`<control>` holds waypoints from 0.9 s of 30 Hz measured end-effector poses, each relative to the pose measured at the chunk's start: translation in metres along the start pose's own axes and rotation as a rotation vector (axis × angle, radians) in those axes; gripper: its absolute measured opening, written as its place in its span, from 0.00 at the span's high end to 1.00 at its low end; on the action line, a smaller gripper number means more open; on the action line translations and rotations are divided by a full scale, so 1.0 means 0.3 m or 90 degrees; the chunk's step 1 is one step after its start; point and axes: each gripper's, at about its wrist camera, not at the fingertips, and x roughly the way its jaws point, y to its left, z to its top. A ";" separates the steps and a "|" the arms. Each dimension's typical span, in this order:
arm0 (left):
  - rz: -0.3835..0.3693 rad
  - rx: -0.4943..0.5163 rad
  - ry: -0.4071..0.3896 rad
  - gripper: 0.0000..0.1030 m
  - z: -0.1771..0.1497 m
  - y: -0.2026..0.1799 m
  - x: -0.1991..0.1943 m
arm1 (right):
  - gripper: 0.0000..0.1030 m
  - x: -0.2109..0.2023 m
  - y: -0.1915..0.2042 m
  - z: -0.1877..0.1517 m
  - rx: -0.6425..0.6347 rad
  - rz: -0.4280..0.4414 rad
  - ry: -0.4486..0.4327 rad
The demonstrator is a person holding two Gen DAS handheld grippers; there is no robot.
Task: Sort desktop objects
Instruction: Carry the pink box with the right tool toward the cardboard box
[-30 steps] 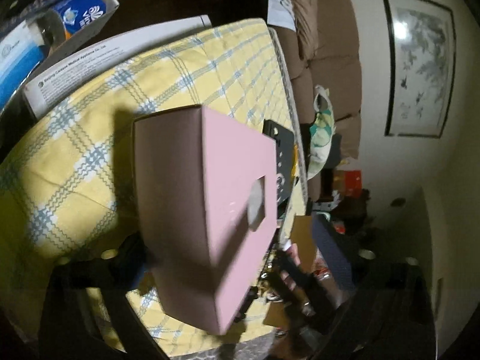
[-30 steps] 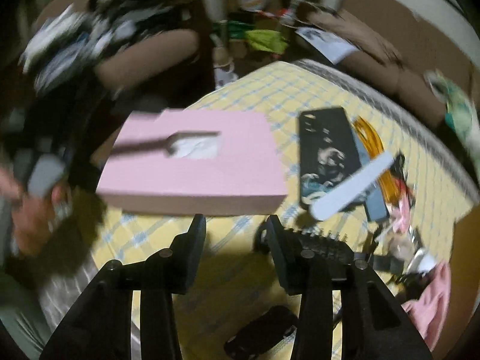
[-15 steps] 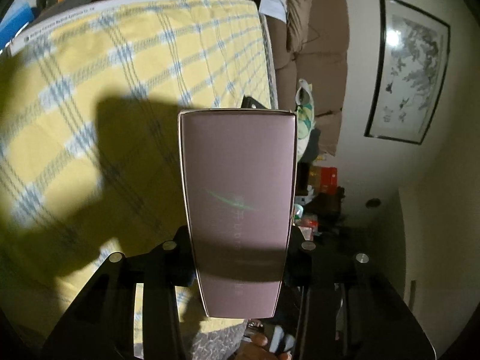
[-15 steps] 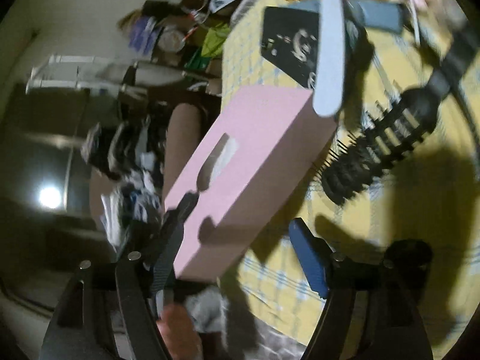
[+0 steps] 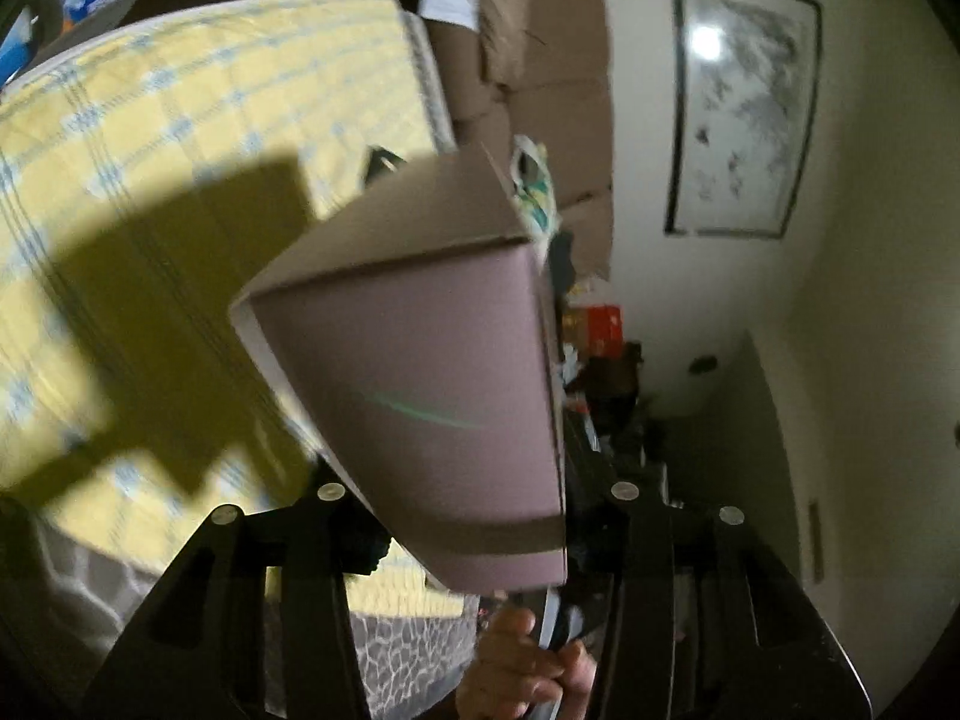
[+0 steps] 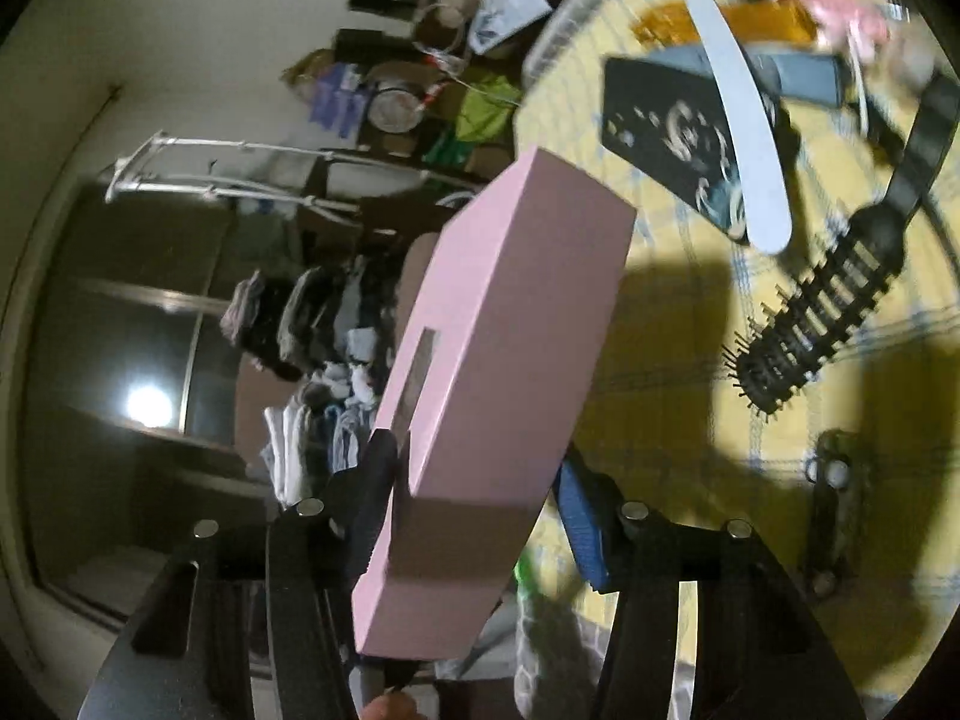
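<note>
Pink tissue box (image 5: 432,396) fills the space between the fingers of my left gripper (image 5: 474,510), lifted off the table and tilted, its far end reaching out over the yellow checked tablecloth (image 5: 180,120). The left jaws are opening, yet both fingers sit close against the box's sides; whether the pads press on it I cannot tell through the blur. Just below that gripper a hand (image 5: 522,666) shows at the bottom edge of the left wrist view.

From my right gripper (image 6: 480,516) the same box (image 6: 498,360) stands on edge between the jaws, its slot facing left. The jaws are closing; the dark left finger (image 6: 372,498) lies against the slotted face, while the blue-padded right finger (image 6: 579,534) stands just clear of the opposite face.

Beyond the box, on the tablecloth (image 6: 672,360), a black hairbrush (image 6: 828,312) lies diagonally near the right side. Farther toward the far edge of the table, a black printed card (image 6: 666,126) lies flat with a white nail file (image 6: 744,126) across it, beside an orange packet (image 6: 750,21) and a blurred pink item (image 6: 852,21). Off the table, against the far wall, stand cardboard boxes (image 5: 540,78) and a framed picture (image 5: 744,102).
</note>
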 end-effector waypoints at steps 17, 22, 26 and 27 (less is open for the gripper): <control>-0.053 0.085 0.186 0.56 -0.416 -0.481 0.850 | 0.48 -0.889 -0.048 0.275 -0.014 -0.029 -0.175; -0.043 0.055 0.226 0.56 -0.508 -0.492 1.164 | 0.48 -1.088 -0.207 0.398 0.021 -0.075 -0.200; -0.029 0.023 0.238 0.55 -0.524 -0.459 1.340 | 0.48 -1.173 -0.348 0.508 0.047 -0.103 -0.203; -0.026 0.018 0.236 0.55 -0.521 -0.455 1.369 | 0.48 -1.183 -0.373 0.534 0.050 -0.108 -0.202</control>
